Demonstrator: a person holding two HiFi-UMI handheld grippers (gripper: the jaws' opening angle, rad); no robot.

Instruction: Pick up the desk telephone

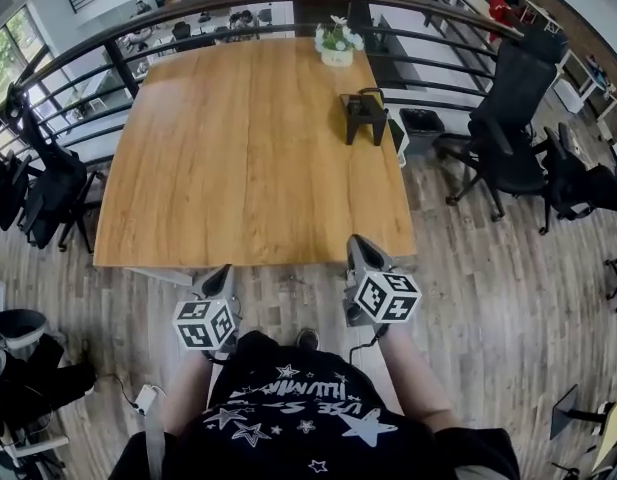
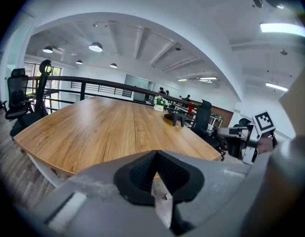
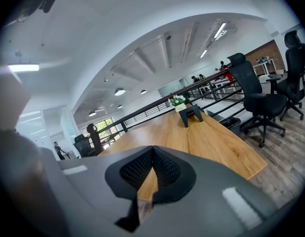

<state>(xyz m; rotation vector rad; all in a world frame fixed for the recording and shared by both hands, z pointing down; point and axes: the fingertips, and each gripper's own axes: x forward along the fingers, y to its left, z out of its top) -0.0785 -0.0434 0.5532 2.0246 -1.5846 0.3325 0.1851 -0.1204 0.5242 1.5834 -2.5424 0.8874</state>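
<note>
Grey-shelled and empty, the left gripper (image 2: 155,174) and right gripper (image 3: 152,171) both have their jaws pressed together. They hang just off the near edge of the wooden table (image 1: 238,168). The desk telephone (image 1: 365,114) stands well away, by the far right edge, near a potted plant (image 1: 337,42). This looks like the approach step, with the pickup not yet begun. Next, one gripper would need to reach across and spread its jaws before closing on the phone.
</note>
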